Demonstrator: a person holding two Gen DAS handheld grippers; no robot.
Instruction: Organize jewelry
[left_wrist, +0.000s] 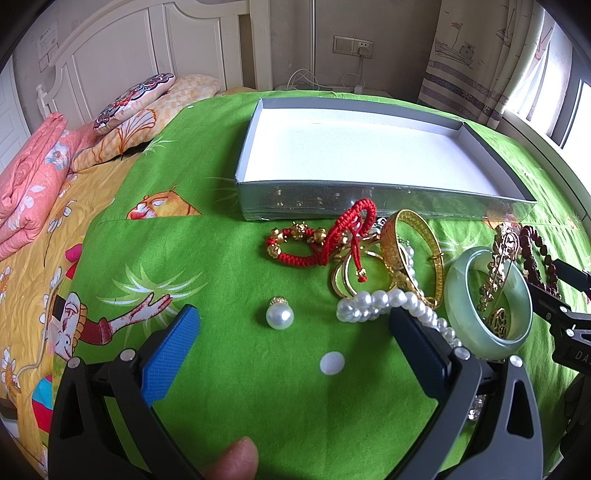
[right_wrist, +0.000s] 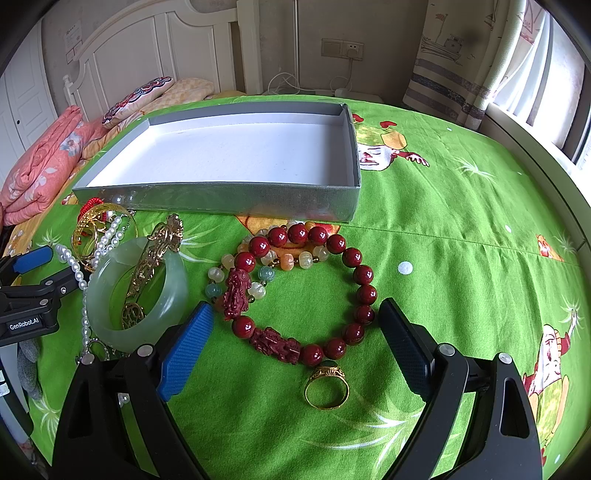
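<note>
Jewelry is best moved singly into the shallow grey white-lined box (right_wrist: 229, 199), starting with the dark-red beaded bracelet (right_wrist: 295, 291) framed by the wide-open right gripper (right_wrist: 295, 332), while the left gripper (left_wrist: 291, 332), equally wide, holds nothing.

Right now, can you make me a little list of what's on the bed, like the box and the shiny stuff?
box: gray tray, white inside, nothing in it
cloth: green cartoon blanket
red bracelet: between the right gripper fingers, lying flat
gold ring: beside the red bracelet
jade bangle: gold pin across it
loose pearl: ahead of the left gripper
grippers: both open, holding nothing
</note>
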